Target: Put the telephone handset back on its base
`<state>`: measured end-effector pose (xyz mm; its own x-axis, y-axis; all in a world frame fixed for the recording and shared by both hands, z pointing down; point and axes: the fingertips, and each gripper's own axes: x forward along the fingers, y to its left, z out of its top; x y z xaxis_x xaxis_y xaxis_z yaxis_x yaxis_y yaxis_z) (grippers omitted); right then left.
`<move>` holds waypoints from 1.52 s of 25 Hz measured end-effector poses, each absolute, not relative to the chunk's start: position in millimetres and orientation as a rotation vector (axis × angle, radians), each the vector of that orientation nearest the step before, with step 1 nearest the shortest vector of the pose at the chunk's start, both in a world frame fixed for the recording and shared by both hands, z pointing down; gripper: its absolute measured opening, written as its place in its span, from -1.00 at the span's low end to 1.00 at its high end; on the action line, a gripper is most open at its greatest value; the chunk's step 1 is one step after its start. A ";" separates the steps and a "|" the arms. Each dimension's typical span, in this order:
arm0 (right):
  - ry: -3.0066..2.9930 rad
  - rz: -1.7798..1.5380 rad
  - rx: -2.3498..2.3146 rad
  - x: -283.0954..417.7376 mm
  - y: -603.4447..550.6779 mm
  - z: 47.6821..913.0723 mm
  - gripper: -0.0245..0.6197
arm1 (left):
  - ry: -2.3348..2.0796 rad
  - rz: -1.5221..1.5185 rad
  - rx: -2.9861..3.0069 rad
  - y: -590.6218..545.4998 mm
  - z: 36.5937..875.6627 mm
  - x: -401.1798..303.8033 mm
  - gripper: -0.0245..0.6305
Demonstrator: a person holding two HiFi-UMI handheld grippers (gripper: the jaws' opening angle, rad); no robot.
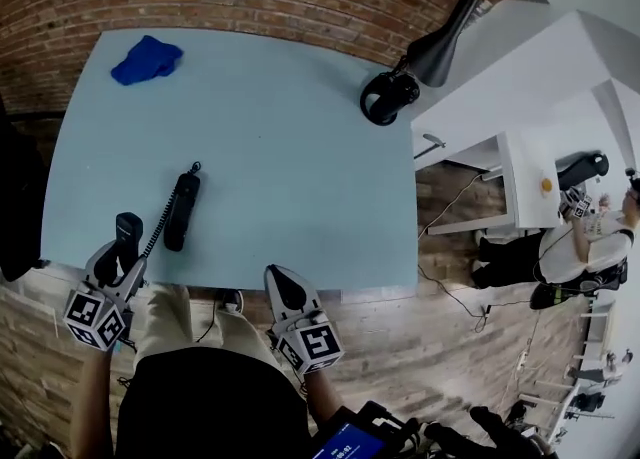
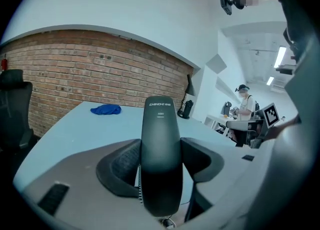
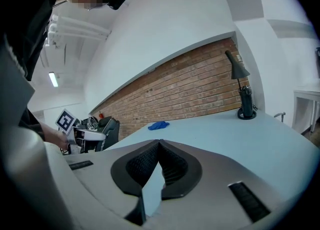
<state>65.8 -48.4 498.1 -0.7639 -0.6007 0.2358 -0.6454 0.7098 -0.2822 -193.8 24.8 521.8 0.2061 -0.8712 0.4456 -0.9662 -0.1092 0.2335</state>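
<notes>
At the near edge of a pale blue table (image 1: 300,177), a black plastic telephone handset (image 2: 160,149) stands clamped in the left gripper (image 1: 122,259)
A black coiled cord (image 1: 157,232) links it to the slim black telephone base (image 1: 181,212) lying just beside it; the right gripper (image 3: 159,146) hovers with its jaws pressed together on nothing; a black desk lamp (image 1: 420,62) stands far right
</notes>
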 end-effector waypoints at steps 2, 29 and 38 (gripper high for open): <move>-2.799 0.531 0.973 61.7 -44.3 499.3 -0.87 | -1.719 0.262 1.992 29.6 527.0 -192.1 -0.08; -2.633 0.687 1.188 123.4 -11.2 537.2 -0.87 | -1.602 0.497 1.745 -102.3 625.8 -183.9 -0.07; -2.593 0.703 1.266 148.5 2.8 539.4 -0.87 | -1.573 0.613 1.673 -115.1 666.4 -175.1 -0.07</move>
